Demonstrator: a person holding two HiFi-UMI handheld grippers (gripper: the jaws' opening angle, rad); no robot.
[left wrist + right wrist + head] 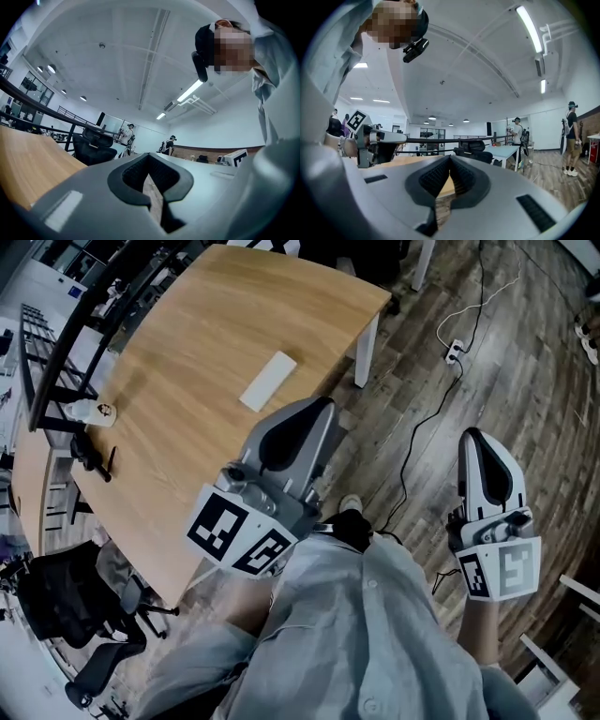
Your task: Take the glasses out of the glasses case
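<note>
A white oblong glasses case (268, 381) lies shut on the wooden table (187, 352), near its right side. No glasses show. My left gripper (317, 407) hovers beside the table's near right edge, below the case and apart from it, jaws shut with nothing between them. My right gripper (473, 434) hangs over the wooden floor, far right of the table, also shut and empty. In the left gripper view the jaws (149, 157) meet at the tip. The right gripper view shows its jaws (450, 159) closed, with the left gripper (370, 140) at the left.
A small white item (98, 412) and a black object (94, 460) lie at the table's left edge. A black office chair (56, 601) stands below left. A cable and power strip (455, 351) run across the floor. People (571, 136) stand far off.
</note>
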